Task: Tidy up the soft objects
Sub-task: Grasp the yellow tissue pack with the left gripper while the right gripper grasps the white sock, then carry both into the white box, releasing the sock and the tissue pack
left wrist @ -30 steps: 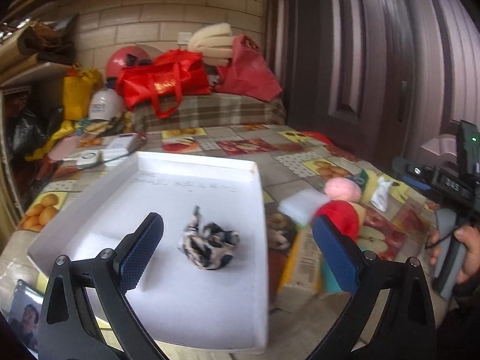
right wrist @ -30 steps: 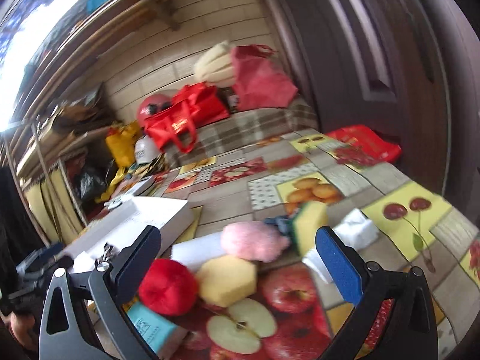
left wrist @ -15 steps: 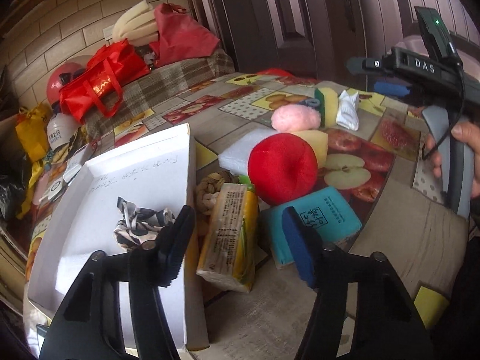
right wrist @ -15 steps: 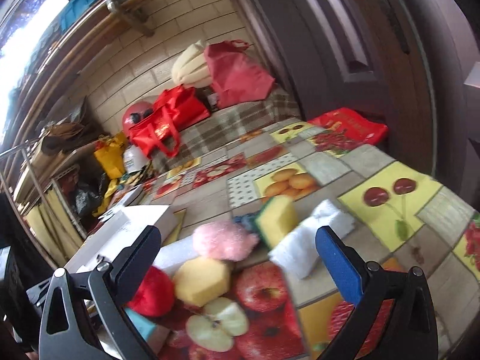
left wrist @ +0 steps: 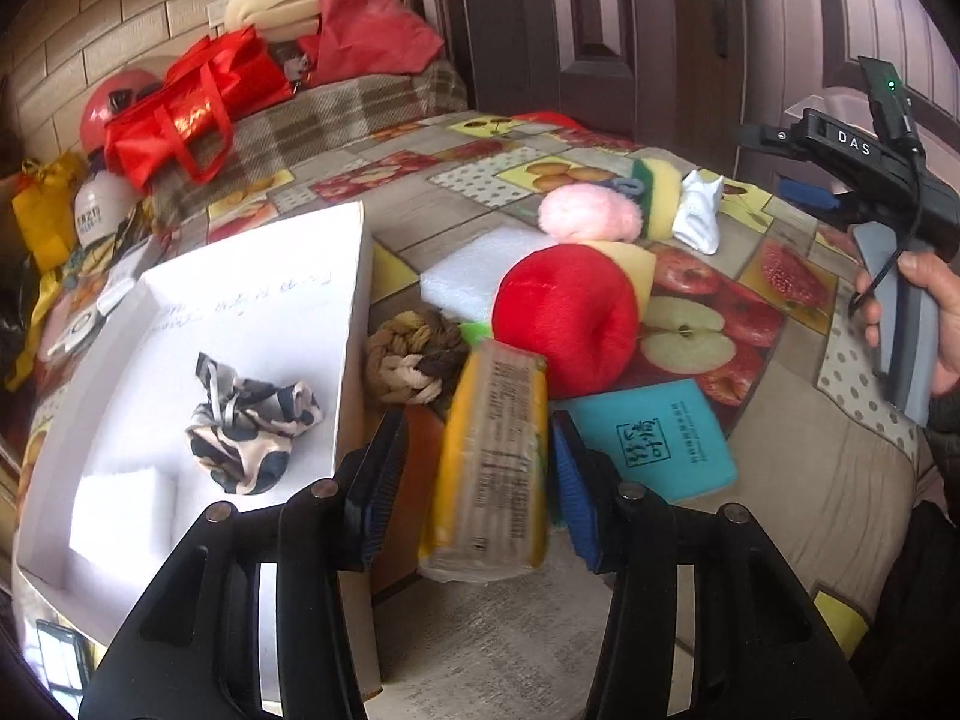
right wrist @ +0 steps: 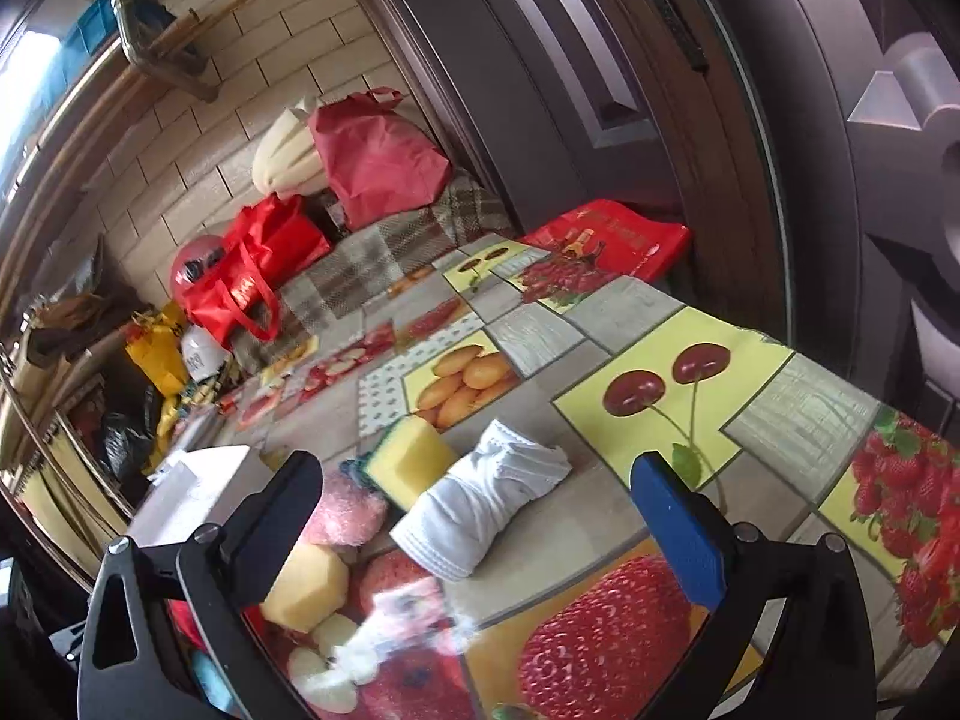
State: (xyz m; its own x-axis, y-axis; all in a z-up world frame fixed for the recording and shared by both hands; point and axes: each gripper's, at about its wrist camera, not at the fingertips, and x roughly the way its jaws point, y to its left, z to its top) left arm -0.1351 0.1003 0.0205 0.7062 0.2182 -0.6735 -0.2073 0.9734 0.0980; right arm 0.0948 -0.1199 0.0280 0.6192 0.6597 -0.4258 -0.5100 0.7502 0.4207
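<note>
Closing on a yellow tissue pack (left wrist: 489,456), the left gripper (left wrist: 474,480) has swung away from the white tray since a second ago.

Fruit-print surface (left wrist: 798,468) runs past the frame edges; the white tray (left wrist: 252,294) at nine o'clock is cut off below, with a black-and-white scrunchie (left wrist: 249,426) lying in it. A red plush ball (left wrist: 567,315) sits at twelve o'clock of the pack, hiding part of a yellow sponge. The pack's print is blurred; the right pad looks touching it, the left just beside. Right gripper (right wrist: 474,516) is spread wide around a rolled white cloth (right wrist: 480,510), nothing pinched.
</note>
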